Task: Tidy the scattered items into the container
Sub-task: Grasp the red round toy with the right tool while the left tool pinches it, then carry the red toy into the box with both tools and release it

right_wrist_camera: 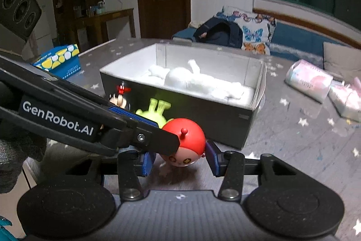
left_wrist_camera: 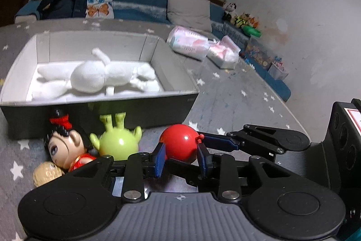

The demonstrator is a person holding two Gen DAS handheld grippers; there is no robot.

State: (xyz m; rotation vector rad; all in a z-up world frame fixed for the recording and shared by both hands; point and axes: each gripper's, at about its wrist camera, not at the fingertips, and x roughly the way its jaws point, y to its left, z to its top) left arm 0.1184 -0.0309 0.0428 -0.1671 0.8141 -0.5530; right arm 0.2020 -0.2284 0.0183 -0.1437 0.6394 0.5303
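Observation:
A round red toy point(left_wrist_camera: 179, 142) point(right_wrist_camera: 183, 139) lies on the star-patterned mat just in front of the dark box point(left_wrist_camera: 158, 114) point(right_wrist_camera: 203, 125). My right gripper point(right_wrist_camera: 180, 156) has a blue pad tight on each side of the red toy, shut on it. My left gripper point(left_wrist_camera: 180, 151) is open, its tips flanking the toy's near side; its finger point(right_wrist_camera: 135, 119) crosses in from the left. The right gripper's finger point(left_wrist_camera: 218, 141) reaches in from the right. A white plush point(left_wrist_camera: 97, 78) point(right_wrist_camera: 187, 80) lies in the box. A green alien point(left_wrist_camera: 118, 143), a black-haired doll point(left_wrist_camera: 65, 148) and a beige lump point(left_wrist_camera: 46, 174) lie by the box's front wall.
Two pink tissue packs point(left_wrist_camera: 189, 44) point(right_wrist_camera: 309, 80) lie on the mat right of the box. A blue tissue box point(right_wrist_camera: 59, 61) stands to the left. A backpack point(left_wrist_camera: 61, 3) and cushions sit behind. Toy bins point(left_wrist_camera: 259, 53) line the right wall.

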